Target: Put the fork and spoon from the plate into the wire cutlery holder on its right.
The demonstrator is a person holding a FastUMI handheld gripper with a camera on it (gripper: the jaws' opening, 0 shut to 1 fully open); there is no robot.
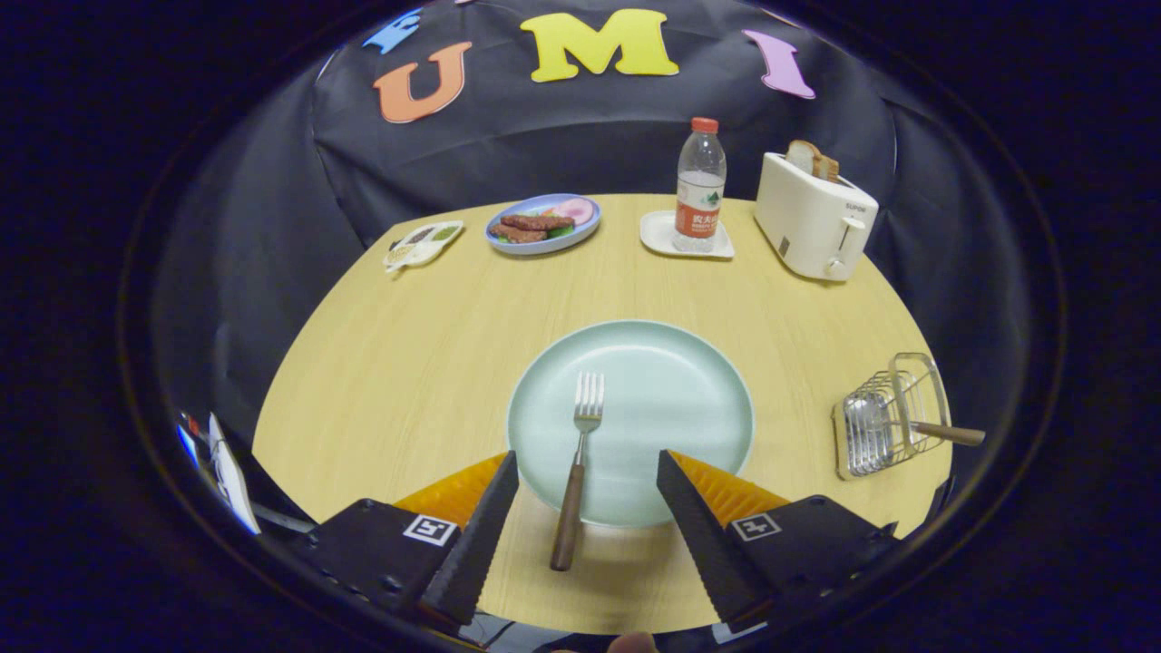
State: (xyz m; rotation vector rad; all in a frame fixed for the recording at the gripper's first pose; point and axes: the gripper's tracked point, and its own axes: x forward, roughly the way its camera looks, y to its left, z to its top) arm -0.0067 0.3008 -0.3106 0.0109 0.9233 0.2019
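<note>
A pale green plate [676, 381] lies on the wooden table just ahead of my fingers. On it rests a fork [580, 453] with a wooden handle; its tines point away and its handle overhangs the plate's near rim, reaching between my fingers. My gripper [588, 464] is open, one finger on each side of the fork handle, touching nothing. To the right of the plate stands the wire cutlery holder [893, 413], with a wooden-handled utensil [948, 433] lying in it, handle sticking out to the right.
Beyond the plate, a water bottle [700, 186] stands on a small white tray [658, 238]. A white toaster [814, 222] with bread is at the back right. A blue plate of food [542, 223] and a small condiment dish [422, 243] sit at the back left.
</note>
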